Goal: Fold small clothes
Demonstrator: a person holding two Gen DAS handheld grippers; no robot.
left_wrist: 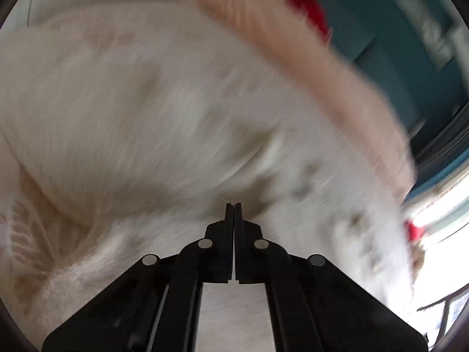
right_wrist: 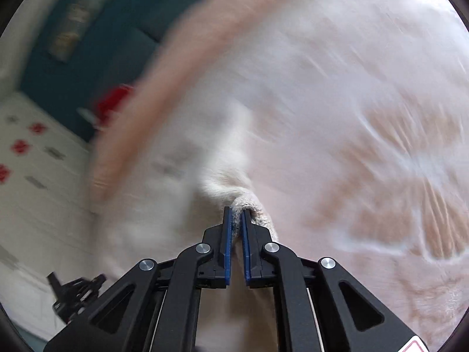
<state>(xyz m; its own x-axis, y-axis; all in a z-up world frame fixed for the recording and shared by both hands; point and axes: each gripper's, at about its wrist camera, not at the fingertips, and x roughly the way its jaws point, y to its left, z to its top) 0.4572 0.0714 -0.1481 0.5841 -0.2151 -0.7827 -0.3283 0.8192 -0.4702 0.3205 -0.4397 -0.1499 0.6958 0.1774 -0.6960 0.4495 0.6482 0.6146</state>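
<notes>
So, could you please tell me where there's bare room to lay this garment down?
Little: the cream garment fills both views. One free patch shows on the patterned sheet, left of the garment's pink band, below the blue panel. The right gripper pinches a fold.

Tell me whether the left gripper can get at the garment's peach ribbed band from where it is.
Probably yes. The left gripper is shut right over the cream garment, and only open fabric lies between it and the peach ribbed band. It would have to open first. Blur hides whether it already pinches cloth.

No text, label or number is legible in either view.
</notes>
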